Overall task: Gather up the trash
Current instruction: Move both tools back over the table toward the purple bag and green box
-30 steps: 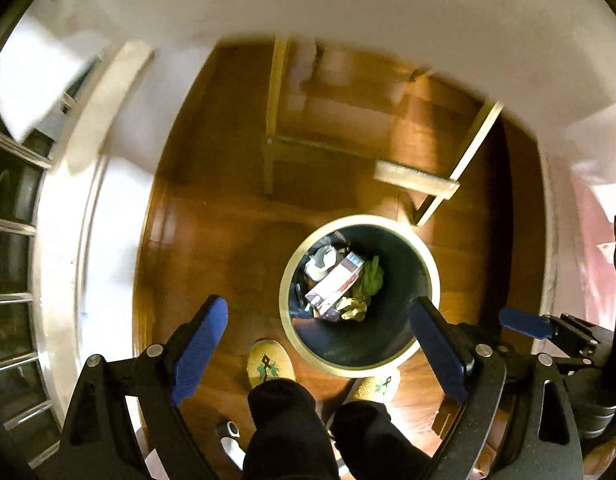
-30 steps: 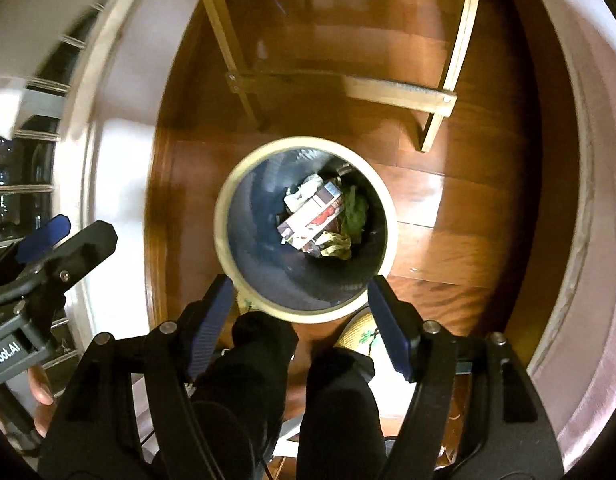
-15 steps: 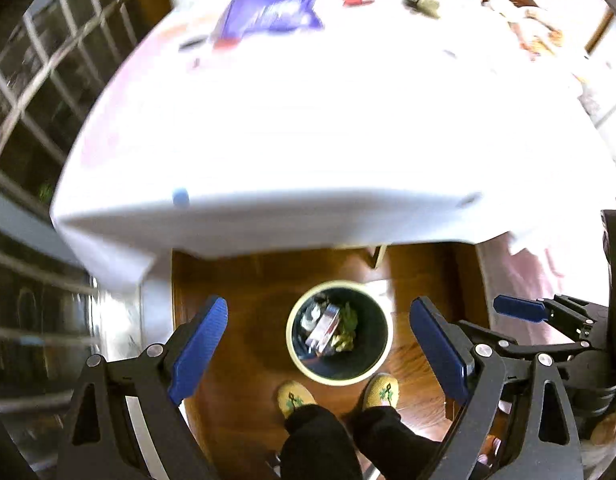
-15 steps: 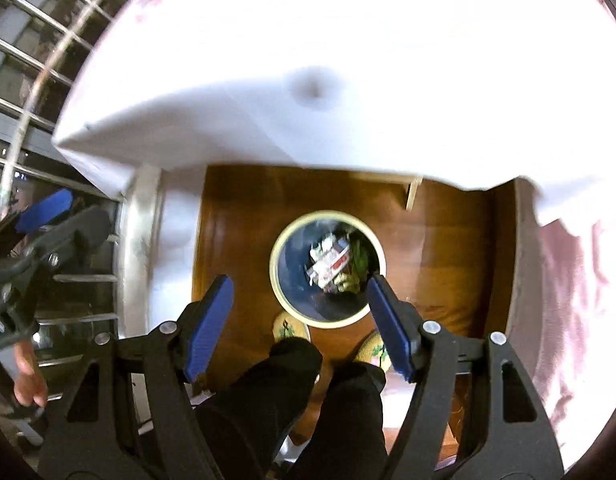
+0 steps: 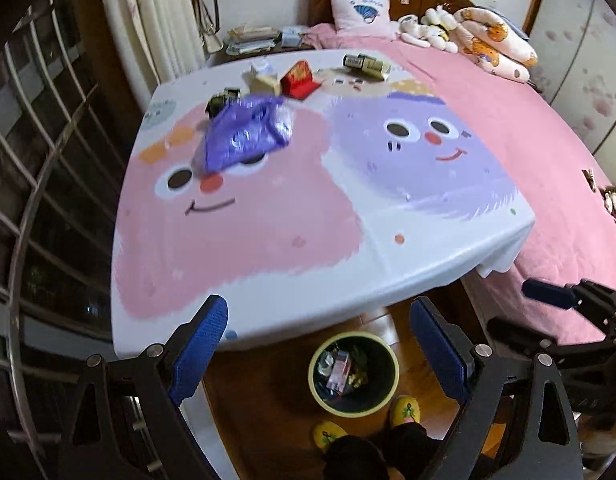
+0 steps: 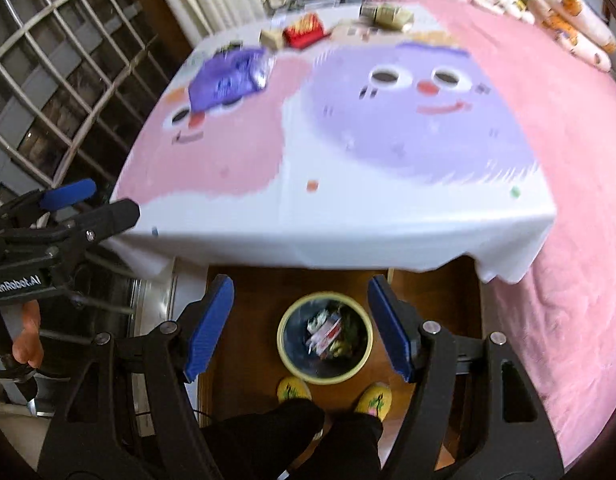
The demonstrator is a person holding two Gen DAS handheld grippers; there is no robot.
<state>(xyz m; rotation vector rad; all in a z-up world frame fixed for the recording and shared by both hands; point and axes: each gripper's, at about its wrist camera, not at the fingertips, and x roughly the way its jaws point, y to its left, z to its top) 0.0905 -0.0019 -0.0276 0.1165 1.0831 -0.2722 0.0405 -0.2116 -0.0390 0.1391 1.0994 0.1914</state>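
Observation:
A round bin [image 5: 354,374] with a pale rim stands on the wooden floor under the table's near edge and holds several wrappers; it also shows in the right wrist view [image 6: 324,339]. On the table lie a purple foil bag [image 5: 245,136], a red packet [image 5: 299,78], a beige box [image 5: 263,80], a dark packet [image 5: 223,102] and a green-labelled box [image 5: 366,65]. The purple bag [image 6: 227,76] and red packet [image 6: 305,30] show in the right view too. My left gripper [image 5: 318,354] and right gripper [image 6: 301,330] are both open and empty, held above the bin.
The table wears a cloth [image 5: 267,208] with pink and purple cartoon faces. A pink bed [image 5: 548,128] with plush toys lies to the right, window bars [image 5: 35,160] to the left. The person's legs and yellow slippers [image 5: 406,410] stand by the bin.
Both grippers have lifted and tilted up from looking down into the bin to facing the tabletop. The table's trash has come into view. Both jaws stayed open.

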